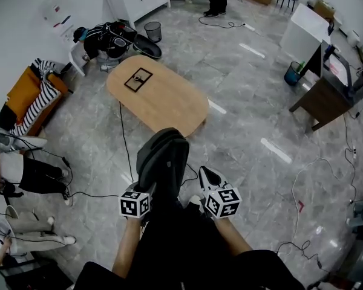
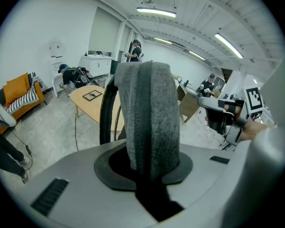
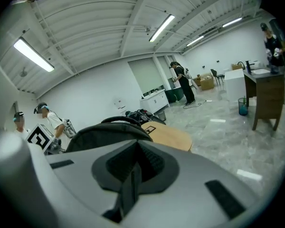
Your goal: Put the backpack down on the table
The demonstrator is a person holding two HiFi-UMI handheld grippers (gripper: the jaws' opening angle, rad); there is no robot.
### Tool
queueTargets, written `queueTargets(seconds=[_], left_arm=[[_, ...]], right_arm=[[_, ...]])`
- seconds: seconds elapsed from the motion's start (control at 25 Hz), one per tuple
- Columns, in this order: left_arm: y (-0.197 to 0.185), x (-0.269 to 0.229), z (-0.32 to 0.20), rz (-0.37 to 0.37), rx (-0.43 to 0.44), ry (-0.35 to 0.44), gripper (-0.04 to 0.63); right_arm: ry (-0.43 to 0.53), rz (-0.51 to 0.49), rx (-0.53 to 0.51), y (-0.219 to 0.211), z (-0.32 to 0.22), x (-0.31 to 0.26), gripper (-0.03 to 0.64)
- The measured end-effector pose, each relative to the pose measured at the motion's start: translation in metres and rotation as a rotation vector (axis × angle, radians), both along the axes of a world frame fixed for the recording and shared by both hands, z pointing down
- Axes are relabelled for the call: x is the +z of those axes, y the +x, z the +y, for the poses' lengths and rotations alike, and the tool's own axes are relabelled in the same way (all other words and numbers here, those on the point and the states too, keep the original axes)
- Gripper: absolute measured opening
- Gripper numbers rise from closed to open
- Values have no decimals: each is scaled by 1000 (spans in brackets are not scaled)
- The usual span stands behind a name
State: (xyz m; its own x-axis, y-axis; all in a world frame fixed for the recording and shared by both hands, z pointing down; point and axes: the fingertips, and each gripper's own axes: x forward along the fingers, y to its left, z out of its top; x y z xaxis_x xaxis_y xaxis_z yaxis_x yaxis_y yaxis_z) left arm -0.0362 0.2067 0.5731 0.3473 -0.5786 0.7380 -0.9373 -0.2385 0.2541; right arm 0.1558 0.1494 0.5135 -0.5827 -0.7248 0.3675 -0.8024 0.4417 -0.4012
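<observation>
The dark grey backpack [image 1: 163,162] hangs in the air in front of me, short of the oval wooden table [image 1: 163,98]. My left gripper [image 1: 146,189] is shut on its grey padded shoulder strap [image 2: 149,122], which rises upright from between the jaws [image 2: 149,175]. The table [image 2: 92,103] shows beyond the strap. My right gripper [image 1: 207,177] is beside the backpack's right side, its jaws [image 3: 133,175] shut with nothing visible between them. In the right gripper view the backpack [image 3: 104,132] bulges just left of the jaws, with the table [image 3: 168,136] behind it.
A black square marker [image 1: 138,79] lies on the table. Dark bags [image 1: 112,41] and a bin [image 1: 152,31] sit on the floor past it. An orange sofa [image 1: 30,98] and seated people [image 1: 18,174] are at the left, a brown desk [image 1: 327,98] at the right. Cables cross the floor.
</observation>
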Motion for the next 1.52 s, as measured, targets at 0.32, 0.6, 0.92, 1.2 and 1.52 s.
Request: queueTargets(seconds=[0.32, 0.6, 0.92, 1.2, 1.52], left_arm=[[1, 7, -12, 1, 16, -22, 94], [-12, 6, -35, 20, 40, -26, 94], [-28, 11, -63, 32, 69, -20, 94], [-54, 15, -87, 29, 102, -18, 94], [-76, 16, -101, 7, 168, -9, 94]], right_arm=[[-16, 16, -9, -6, -12, 3, 11], [-32, 35, -18, -30, -31, 4, 11], [-27, 53, -20, -58, -59, 4, 11], [-20, 85, -12, -88, -81, 3, 11], [-34, 107, 15, -112, -83, 10, 11]])
